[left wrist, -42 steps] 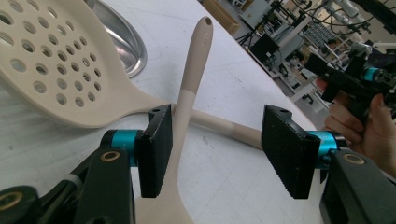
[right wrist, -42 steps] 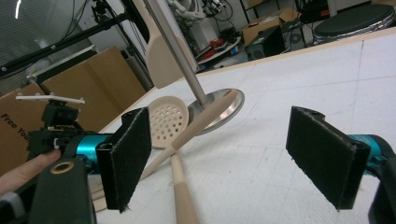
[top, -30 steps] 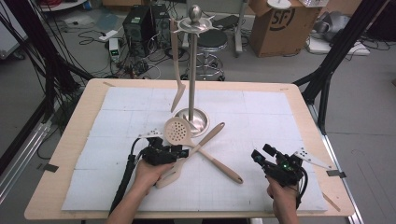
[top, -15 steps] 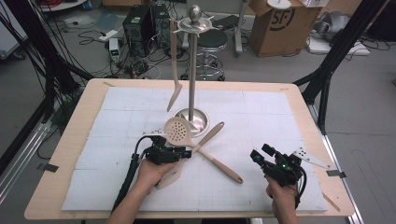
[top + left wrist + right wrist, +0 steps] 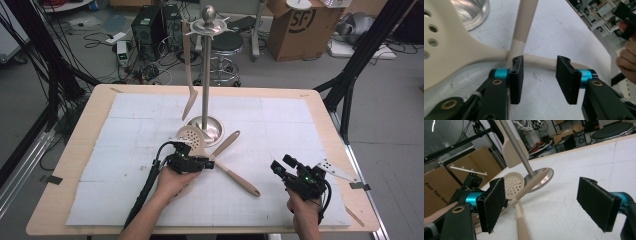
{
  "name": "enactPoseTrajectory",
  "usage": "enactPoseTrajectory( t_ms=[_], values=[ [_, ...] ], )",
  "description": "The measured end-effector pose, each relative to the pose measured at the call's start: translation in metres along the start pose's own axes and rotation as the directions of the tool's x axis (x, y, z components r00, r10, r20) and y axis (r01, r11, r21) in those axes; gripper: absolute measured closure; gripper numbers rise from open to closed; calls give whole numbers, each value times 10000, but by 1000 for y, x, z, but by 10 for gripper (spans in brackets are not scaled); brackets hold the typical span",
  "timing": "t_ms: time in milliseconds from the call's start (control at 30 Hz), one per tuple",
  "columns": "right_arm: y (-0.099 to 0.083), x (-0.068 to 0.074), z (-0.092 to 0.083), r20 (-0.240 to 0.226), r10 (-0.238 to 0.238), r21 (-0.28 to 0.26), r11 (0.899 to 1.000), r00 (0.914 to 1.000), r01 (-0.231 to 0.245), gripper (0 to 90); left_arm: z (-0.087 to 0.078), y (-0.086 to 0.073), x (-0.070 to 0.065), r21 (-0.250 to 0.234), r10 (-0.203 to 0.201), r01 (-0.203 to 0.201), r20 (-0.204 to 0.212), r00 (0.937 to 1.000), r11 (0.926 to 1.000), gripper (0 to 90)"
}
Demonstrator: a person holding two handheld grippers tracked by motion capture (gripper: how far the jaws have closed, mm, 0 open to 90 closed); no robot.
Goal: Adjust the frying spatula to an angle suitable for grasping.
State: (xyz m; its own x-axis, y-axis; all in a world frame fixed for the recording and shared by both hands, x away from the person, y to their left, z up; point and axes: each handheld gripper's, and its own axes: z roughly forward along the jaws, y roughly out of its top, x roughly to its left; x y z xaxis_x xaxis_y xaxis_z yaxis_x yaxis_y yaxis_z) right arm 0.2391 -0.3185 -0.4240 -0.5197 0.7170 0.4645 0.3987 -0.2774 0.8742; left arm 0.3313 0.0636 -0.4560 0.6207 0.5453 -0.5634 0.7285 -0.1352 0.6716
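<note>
Left gripper view: closing tongs (image 5: 540, 80) straddle skimmer handle (image 5: 541, 61), unpinched.

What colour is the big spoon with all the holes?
Cream, or pale beige. The slotted spoon shows best in the left gripper view.

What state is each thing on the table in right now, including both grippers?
Left gripper: open, jaws just been closing, straddling the skimmer handle, pads not pressing it.
Right gripper: open, nothing between its jaws.
Slotted skimmer: lying flat on the mat.
Second utensil: lying crossed with the skimmer.
Spatula: hanging from the stand.
Stand: upright.
</note>
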Motion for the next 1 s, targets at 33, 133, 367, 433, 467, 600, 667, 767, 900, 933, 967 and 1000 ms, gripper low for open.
enactPoseTrajectory(
  t_ms=[33, 133, 367, 433, 467, 600, 667, 767, 900, 933, 967, 1000],
  values=[
    [0, 0, 0, 11, 86, -2, 10000, 10000, -86, 221, 1, 0, 0, 94, 35, -35, -40, 10000, 10000, 642],
    [0, 0, 0, 13, 94, 1, 10000, 10000, -94, 221, 2, 1, -2, 72, 213, -212, -86, 9997, 9997, 706],
    [0, 0, -1, 21, 106, 5, 9999, 9999, -106, 222, -6, 6, 3, -201, 125, -139, -690, 9975, 9997, 826],
    [0, 0, 0, 8, 48, -11, 10000, 10000, -48, 222, -6, 6, 11, -220, -354, 336, -829, 9959, 9992, 860],
    [0, 0, 0, 21, 49, -20, 10000, 10000, -49, 222, -6, 7, 14, -219, -468, 451, -835, 9954, 9987, 871],
    [0, 0, 0, 14, 50, -18, 10000, 10000, -50, 222, -5, 6, 17, -94, -587, 580, -1100, 9922, 9983, 893],
    [0, 1, 0, 10, 96, 23, 10000, 10000, -97, 222, -4, 6, 19, 23, -583, 592, -1405, 9884, 9982, 896],
    [-1, 2, 0, -14, 101, 38, 9999, 9999, -101, 222, -4, 5, 21, 226, -663, 707, -1587, 9851, 9972, 896],
    [0, 1, 0, -4, 92, 21, 10000, 10000, -92, 223, -2, 4, 19, 511, -675, 776, -1752, 9822, 9957, 898],
    [0, 1, 0, 20, 47, -6, 10000, 10000, -47, 223, -3, 4, 18, 600, -613, 735, -1846, 9809, 9955, 898],
    [0, 1, 0, 23, 48, -3, 10000, 10000, -48, 225, -3, 4, 17, 671, -609, 751, -1938, 9792, 9949, 899],
    [0, 1, 0, 29, 63, 11, 10000, 10000, -63, 226, -4, 4, 17, 719, -576, 731, -1973, 9786, 9947, 899]
  ],
)
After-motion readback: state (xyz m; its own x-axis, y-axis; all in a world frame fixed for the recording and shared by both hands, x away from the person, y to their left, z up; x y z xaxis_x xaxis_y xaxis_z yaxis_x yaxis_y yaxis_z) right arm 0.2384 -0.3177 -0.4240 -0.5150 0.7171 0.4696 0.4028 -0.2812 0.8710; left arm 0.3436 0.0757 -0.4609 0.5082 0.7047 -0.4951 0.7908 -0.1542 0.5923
